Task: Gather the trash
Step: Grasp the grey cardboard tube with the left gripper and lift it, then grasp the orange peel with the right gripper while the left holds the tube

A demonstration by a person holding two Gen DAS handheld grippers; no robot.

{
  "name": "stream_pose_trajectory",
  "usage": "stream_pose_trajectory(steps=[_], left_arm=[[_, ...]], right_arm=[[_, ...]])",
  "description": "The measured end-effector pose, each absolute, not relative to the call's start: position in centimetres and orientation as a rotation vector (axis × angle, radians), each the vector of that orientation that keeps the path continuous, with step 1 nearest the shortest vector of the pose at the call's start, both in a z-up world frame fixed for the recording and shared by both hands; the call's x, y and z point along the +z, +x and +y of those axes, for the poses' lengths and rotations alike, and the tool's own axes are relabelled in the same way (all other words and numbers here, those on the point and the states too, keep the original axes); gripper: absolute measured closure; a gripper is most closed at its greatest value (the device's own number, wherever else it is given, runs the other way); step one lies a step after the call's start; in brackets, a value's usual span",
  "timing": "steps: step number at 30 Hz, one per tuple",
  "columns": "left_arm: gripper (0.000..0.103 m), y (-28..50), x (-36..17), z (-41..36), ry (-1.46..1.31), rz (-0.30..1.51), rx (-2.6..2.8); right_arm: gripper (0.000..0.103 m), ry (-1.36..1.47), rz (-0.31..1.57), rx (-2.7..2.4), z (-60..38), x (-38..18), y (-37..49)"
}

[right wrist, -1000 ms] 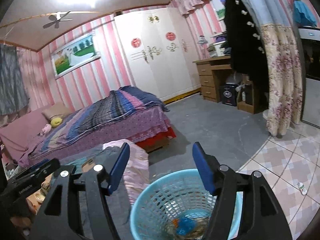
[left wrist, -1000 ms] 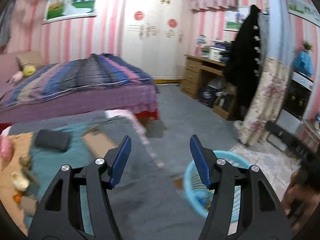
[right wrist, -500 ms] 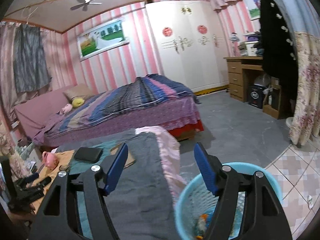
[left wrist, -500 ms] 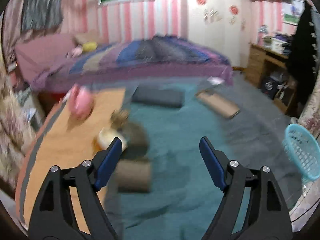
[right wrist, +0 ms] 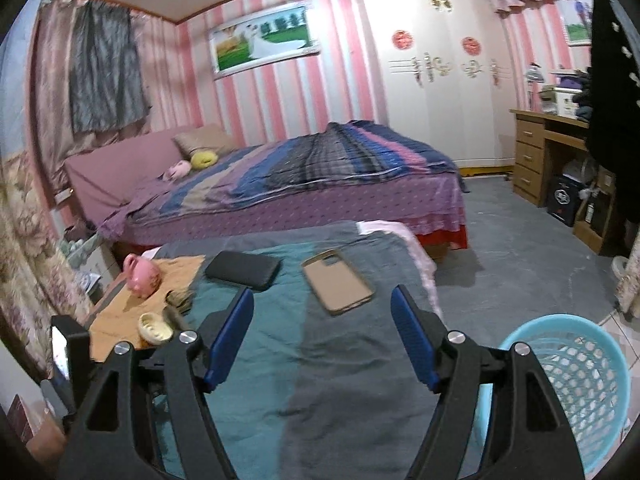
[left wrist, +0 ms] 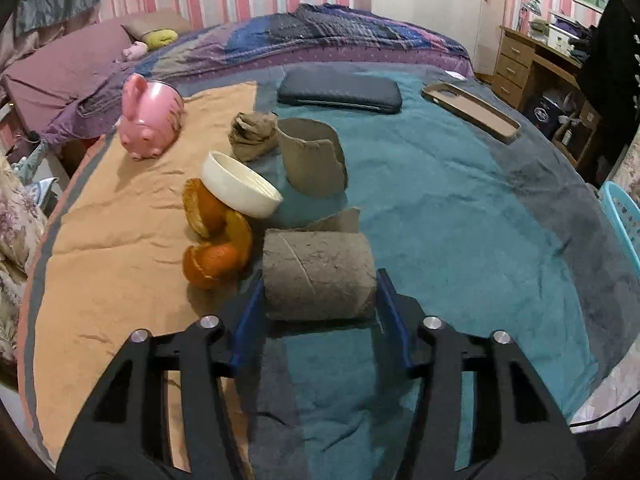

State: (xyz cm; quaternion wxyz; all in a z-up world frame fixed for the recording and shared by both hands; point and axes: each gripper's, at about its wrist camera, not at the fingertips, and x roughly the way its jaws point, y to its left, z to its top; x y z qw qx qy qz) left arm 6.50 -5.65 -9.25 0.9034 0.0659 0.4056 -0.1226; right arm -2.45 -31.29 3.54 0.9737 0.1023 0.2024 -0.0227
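The left gripper (left wrist: 320,292) had just been closing on a cardboard roll (left wrist: 318,274), its pads touching both ends; the right gripper (right wrist: 322,334) hung wide apart and empty. Peel (left wrist: 216,240), a second tube (left wrist: 312,156) and a wad (left wrist: 252,136) lay uncollected on the blanket (left wrist: 460,220); the basket (right wrist: 576,384) stood beside, its contents hidden.

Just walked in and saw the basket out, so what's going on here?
A person is clearing trash off a cloth-covered table. The left gripper has just been closing around a cardboard tube, beside orange peel. The right gripper hangs open and empty near the blue basket.
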Motion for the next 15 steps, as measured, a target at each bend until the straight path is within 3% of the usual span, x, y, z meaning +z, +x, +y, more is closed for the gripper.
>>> stream_pose_trajectory(steps=[7,15], left_arm=[[0.051,4.5,-2.4,-0.4,0.014,0.646,-0.194],[0.051,5.1,-1.9,6.1,-0.058,0.617,-0.022]], right_arm=[[0.033,0.210,0.451,0.028,-27.4,2.2,-0.4],[0.033,0.263,0.531,0.204,-20.2,-0.3,3.7]])
